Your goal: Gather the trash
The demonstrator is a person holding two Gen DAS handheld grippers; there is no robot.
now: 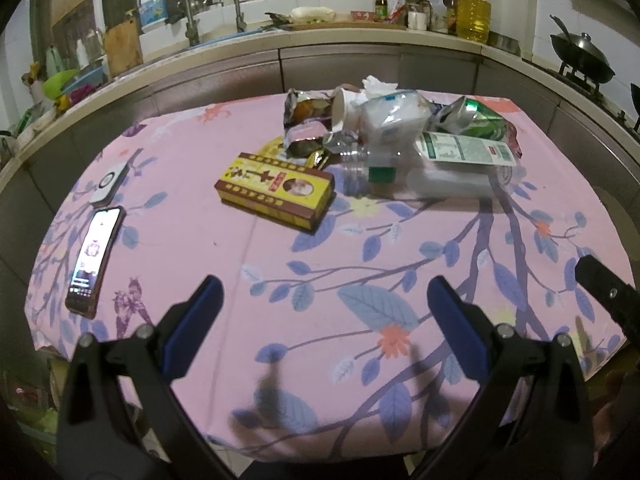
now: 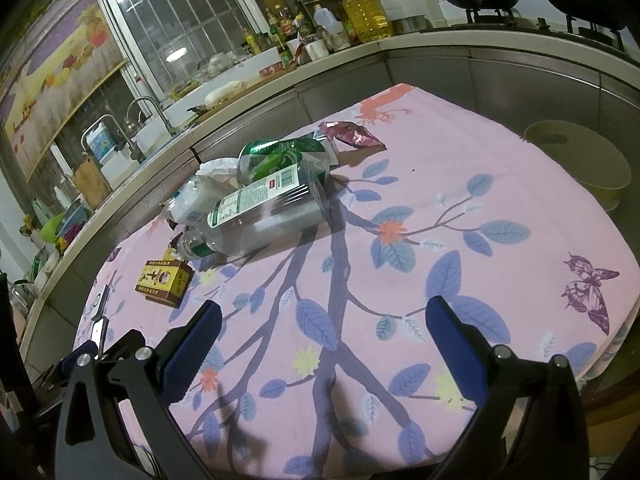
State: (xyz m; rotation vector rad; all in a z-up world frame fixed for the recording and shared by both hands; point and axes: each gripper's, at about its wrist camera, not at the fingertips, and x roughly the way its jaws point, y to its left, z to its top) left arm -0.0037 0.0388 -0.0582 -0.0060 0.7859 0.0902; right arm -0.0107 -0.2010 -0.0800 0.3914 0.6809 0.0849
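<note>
A pile of trash lies at the far side of the pink floral table [image 1: 192, 240]: a yellow-and-brown box [image 1: 276, 190], a clear plastic bottle with a green cap [image 1: 432, 172], a crushed green can [image 1: 476, 118], a white cup [image 1: 344, 110], a snack wrapper [image 1: 304, 114] and crumpled tissue [image 1: 378, 84]. My left gripper [image 1: 324, 300] is open and empty over the near table edge. My right gripper [image 2: 324, 322] is open and empty. In its view the bottle [image 2: 260, 210], can [image 2: 280, 158], box [image 2: 164, 280] and a red wrapper [image 2: 352, 134] lie ahead.
A phone [image 1: 94, 260] and a white round device [image 1: 110, 182] lie at the table's left. A beige bin [image 2: 580, 160] stands beyond the table's right edge. The kitchen counter [image 1: 360, 36] with sink, bottles and wok runs behind.
</note>
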